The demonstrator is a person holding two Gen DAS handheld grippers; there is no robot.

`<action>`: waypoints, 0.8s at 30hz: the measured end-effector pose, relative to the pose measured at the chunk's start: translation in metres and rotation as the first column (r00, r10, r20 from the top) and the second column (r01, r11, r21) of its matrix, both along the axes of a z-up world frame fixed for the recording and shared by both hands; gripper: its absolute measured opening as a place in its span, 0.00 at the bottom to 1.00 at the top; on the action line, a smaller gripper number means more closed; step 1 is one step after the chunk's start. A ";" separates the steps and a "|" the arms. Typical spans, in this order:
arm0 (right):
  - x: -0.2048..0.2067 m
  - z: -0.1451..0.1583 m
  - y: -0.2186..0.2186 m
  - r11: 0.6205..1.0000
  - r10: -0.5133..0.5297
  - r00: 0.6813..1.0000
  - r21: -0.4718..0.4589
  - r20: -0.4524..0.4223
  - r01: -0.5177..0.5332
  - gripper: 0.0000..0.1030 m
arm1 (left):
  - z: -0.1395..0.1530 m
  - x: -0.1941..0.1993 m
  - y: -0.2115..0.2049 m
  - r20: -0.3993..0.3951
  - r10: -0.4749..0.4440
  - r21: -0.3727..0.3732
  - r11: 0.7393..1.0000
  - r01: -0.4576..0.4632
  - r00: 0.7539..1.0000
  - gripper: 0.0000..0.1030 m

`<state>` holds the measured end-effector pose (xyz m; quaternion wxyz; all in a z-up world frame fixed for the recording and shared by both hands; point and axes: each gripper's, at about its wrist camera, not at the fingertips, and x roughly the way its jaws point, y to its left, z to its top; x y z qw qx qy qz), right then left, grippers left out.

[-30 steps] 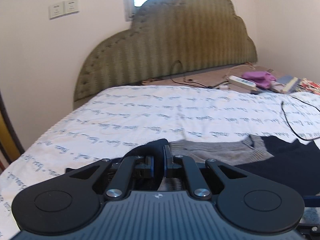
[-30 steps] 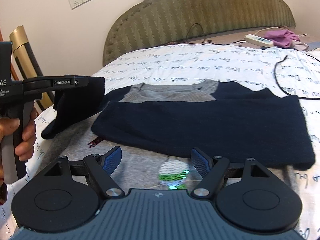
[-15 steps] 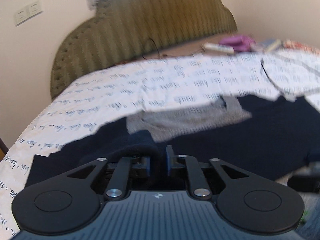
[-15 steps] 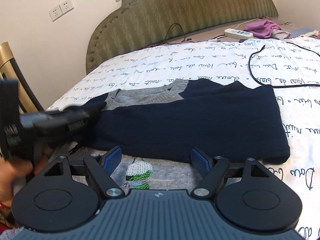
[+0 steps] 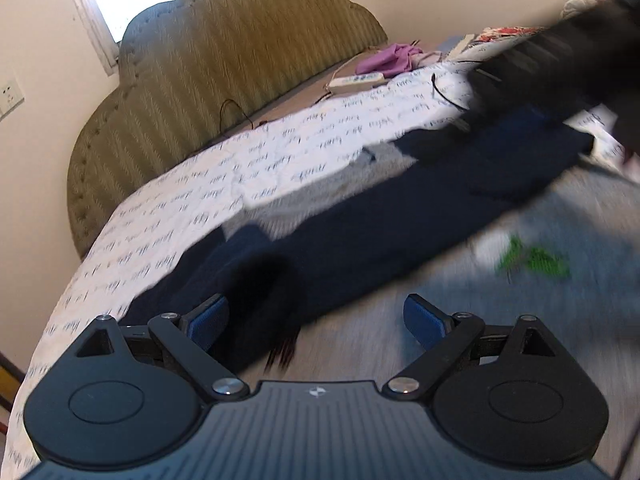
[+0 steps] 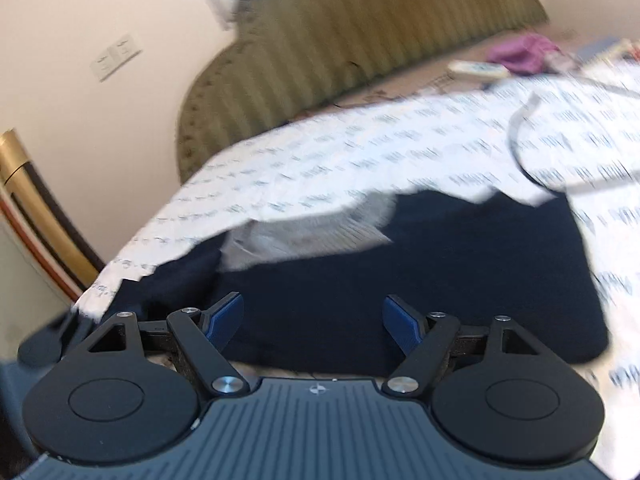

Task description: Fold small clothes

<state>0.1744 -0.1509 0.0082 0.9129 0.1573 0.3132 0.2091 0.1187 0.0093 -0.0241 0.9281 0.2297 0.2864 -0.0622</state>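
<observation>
Sleeve (image 5: 256, 280) released, now between spread left jaws.

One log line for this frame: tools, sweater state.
left tool: open, empty | right tool: open, empty | navy sweater: partly folded on bed | views: motion-blurred

Ahead and to the right of the left gripper (image 5: 316, 320), a dark shape (image 5: 560, 64) is smeared by motion and cannot be identified. A green mark (image 5: 532, 258) on the grey cloth is blurred. Ahead of the right gripper (image 6: 313, 320), the bedsheet print (image 6: 400, 152) is rendered unreadable, and the sweater (image 6: 400, 280) is partly hidden behind the tool body.
</observation>
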 end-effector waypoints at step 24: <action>0.012 0.000 0.152 0.817 0.075 0.954 -0.566 0.290 0.108 0.88 | -0.011 -0.068 0.071 0.054 0.190 0.097 0.976 -0.195 0.980 0.93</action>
